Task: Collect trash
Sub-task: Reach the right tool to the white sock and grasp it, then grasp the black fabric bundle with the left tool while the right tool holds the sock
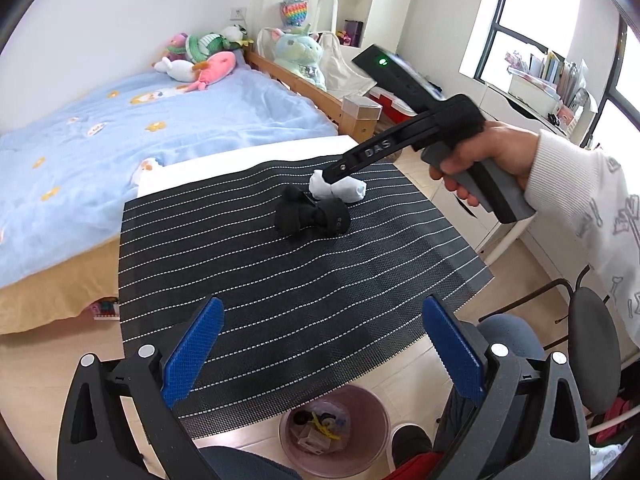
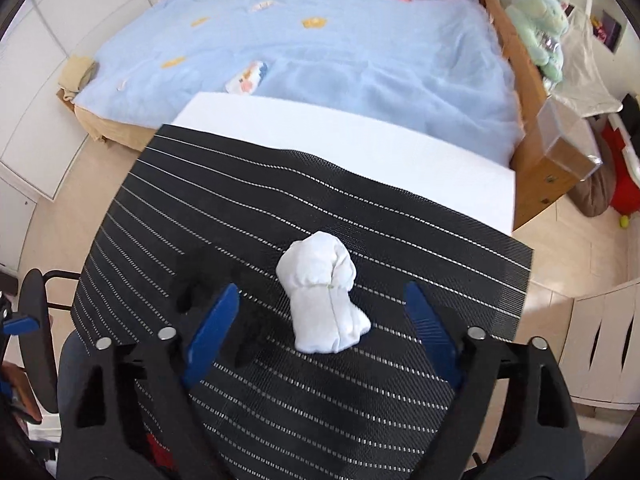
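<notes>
White sock bundle (image 2: 323,298) — soft, creased, rolled — lies between the right gripper (image 2: 322,324)'s spread, non-touching pads.

Striped mat (image 1: 280,280) — two sock bundles (image 2: 322,296)

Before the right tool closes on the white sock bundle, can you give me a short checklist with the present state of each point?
1. White sock bundle lies between the right tool fingers: ok, it sits in the gap with space on both sides.
2. Right tool is open wide enough: ok, neither blue finger touches the bundle.
3. Black sock bundle stays out of the grip: cannot tell, it lies right beside the white one and the right view shows it only as a dark blur near one finger.
4. Left tool is out of the way: ok, open, empty and over the near part of the striped mat.
5. Pink bin is ready: ok, it stands on the floor below the mat's edge, with some trash inside.
</notes>
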Demonstrator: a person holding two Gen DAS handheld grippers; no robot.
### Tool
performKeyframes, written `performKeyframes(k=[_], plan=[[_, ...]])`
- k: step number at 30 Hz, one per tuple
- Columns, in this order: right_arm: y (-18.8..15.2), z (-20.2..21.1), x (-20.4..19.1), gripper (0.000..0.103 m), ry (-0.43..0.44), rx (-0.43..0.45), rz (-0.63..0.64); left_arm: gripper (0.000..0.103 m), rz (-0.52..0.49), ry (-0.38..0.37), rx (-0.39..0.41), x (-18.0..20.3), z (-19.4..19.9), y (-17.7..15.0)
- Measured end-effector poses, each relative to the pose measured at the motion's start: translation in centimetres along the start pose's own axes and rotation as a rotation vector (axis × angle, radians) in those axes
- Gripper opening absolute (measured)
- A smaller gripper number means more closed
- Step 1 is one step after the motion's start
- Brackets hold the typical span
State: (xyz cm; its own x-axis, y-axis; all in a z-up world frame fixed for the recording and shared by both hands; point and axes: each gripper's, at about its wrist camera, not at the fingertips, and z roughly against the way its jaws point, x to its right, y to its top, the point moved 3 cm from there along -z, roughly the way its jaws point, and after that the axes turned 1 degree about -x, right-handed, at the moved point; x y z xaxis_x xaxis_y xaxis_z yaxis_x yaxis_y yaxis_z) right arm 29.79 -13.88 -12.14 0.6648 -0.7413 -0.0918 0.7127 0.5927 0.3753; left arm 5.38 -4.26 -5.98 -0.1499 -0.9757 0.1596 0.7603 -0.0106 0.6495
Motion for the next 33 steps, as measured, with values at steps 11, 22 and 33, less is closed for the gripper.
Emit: performKeyframes(k=[11, 22, 33], plan=[[-0.4, -2.9, 0.0, 0.04, 0.014, -0.064, 0.002, 0.095, 0.024, -0.002, -0.015, -0.7, -1.0, 0.2], [-0.6, -2.0, 0.4, 0.031, 0.024, -0.015, -0.026, 0.095, 0.004, -0.002, -0.005, -0.5, -1.9, 1.8], [-1.3, 1.7, 1.1, 0.031, 0.037, 0.065, -0.076, 0.095, -0.029, -0.007, -0.01, 0.1, -4.5, 4.6]])
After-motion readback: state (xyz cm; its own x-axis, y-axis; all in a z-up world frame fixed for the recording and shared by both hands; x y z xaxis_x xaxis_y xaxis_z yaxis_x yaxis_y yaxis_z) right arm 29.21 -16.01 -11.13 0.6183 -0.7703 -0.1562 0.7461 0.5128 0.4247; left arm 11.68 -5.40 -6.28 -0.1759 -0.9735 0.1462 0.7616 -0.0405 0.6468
